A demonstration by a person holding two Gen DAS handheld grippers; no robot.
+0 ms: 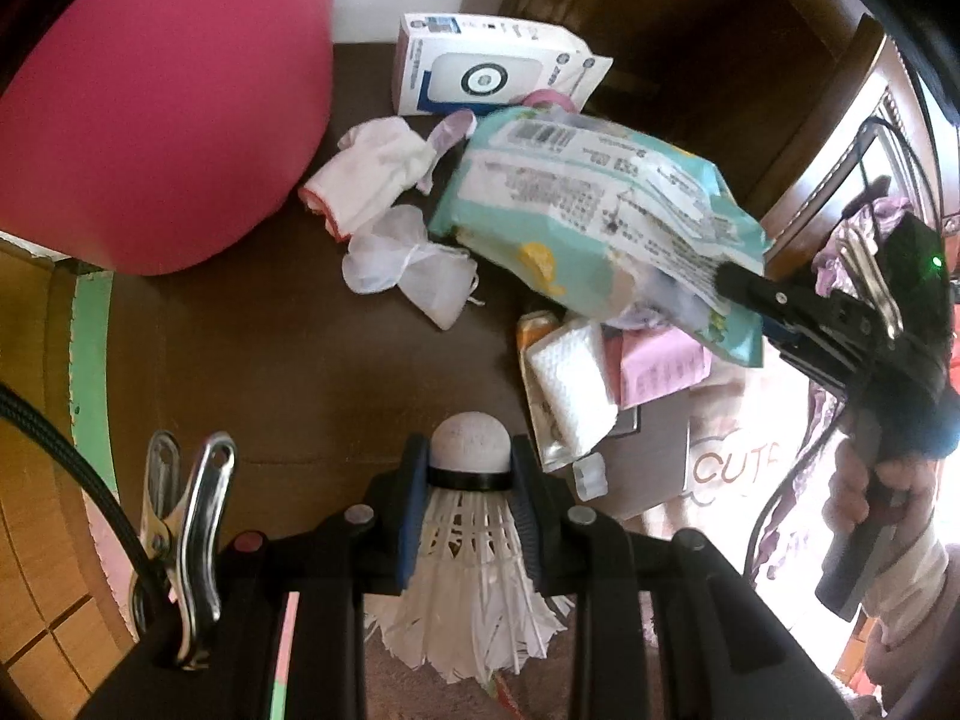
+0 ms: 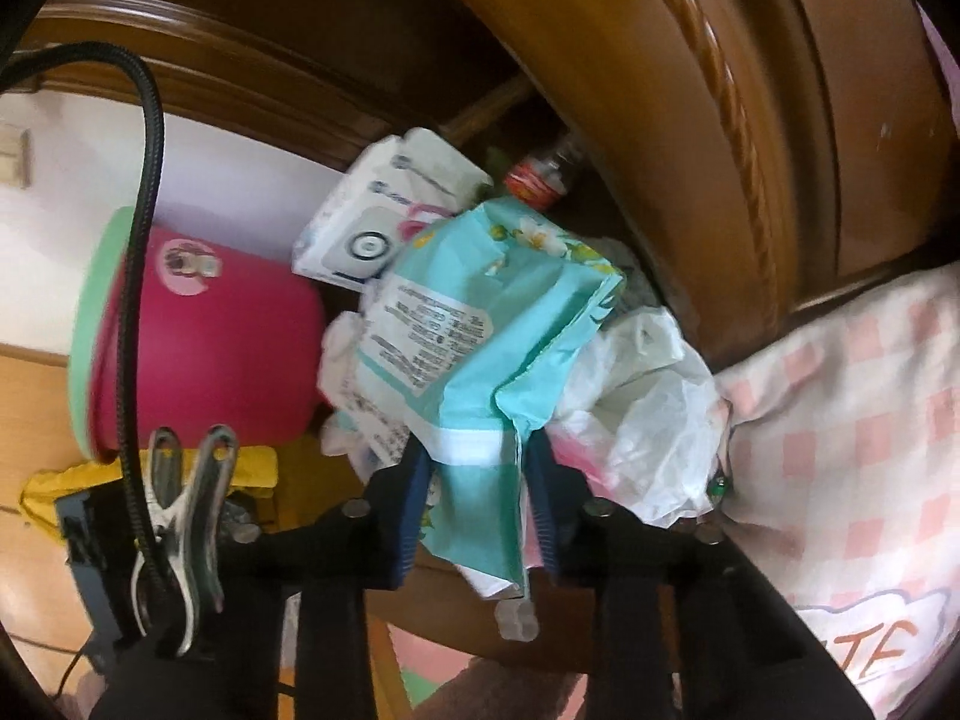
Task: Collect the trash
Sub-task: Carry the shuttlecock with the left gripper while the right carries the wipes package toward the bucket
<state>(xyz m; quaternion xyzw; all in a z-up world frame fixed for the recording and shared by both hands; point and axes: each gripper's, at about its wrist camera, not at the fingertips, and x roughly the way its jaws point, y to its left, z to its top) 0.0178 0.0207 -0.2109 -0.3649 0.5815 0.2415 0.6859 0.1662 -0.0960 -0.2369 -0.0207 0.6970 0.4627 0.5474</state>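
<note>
A big pink bucket (image 1: 156, 108) stands at the left edge of the brown table (image 1: 270, 360); what is in it cannot be seen. A white box (image 1: 480, 66) sits at the far edge. The right gripper (image 2: 480, 474) pinches a crumpled teal wrapper (image 1: 594, 204), holding it up over the table's right side, above a white plastic bag (image 2: 636, 384). The left gripper (image 1: 468, 480) squeezes a white shuttlecock (image 1: 474, 552) at the near edge. A small white glove (image 1: 372, 168) lies beside the bucket.
</note>
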